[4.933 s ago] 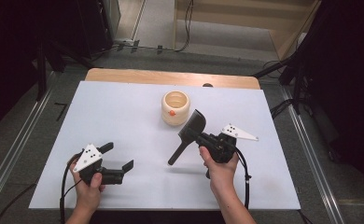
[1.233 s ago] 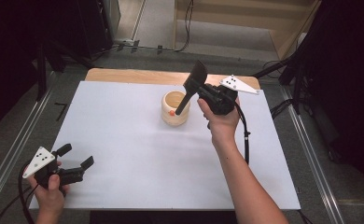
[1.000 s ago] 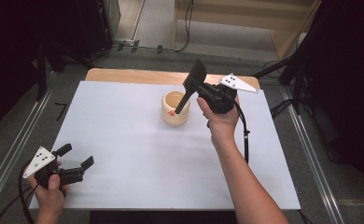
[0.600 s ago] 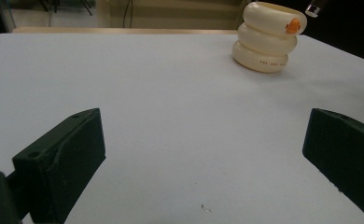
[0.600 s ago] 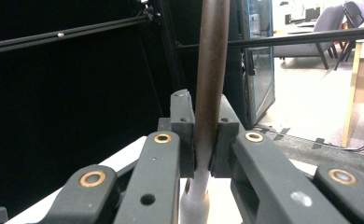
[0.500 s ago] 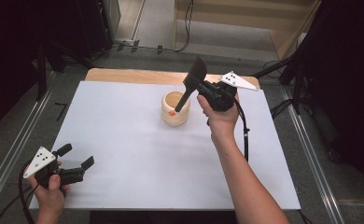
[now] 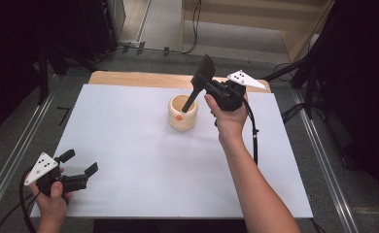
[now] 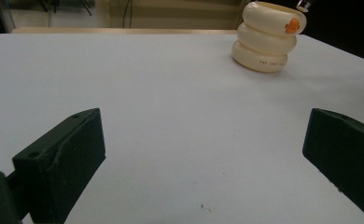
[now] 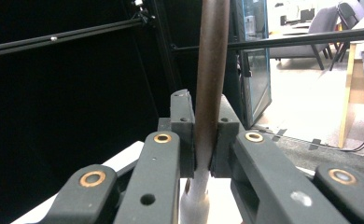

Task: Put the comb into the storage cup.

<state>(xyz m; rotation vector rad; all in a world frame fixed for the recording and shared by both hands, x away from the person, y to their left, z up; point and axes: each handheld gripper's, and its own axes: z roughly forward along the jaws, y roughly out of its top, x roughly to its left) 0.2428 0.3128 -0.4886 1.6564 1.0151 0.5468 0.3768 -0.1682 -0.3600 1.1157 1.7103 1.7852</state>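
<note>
My right gripper (image 7: 205,89) is shut on the dark handle of a black spatula (image 7: 206,69), held slanted with its blade up. The handle's lower end (image 8: 304,4) hangs just over the mouth of a cream ribbed holder (image 7: 182,114) with an orange mark, standing at the table's far middle. In the right gripper view the jaws (image 9: 203,140) clamp the brown handle (image 9: 211,65). My left gripper (image 7: 79,162) rests at the front left corner, open with nothing between its pads (image 8: 63,158). It faces the holder (image 8: 268,39) from a distance.
A white sheet (image 7: 144,160) covers the table, with a wooden strip (image 7: 129,77) along the far edge. Metal rails (image 7: 323,160) run along both sides. Cables and dark stands lie beyond the table.
Since about five seconds ago the right gripper has carried the spatula from mid-table up to the holder, and the left gripper has drawn back to the front left corner. In the last second the spatula tipped slightly more upright.
</note>
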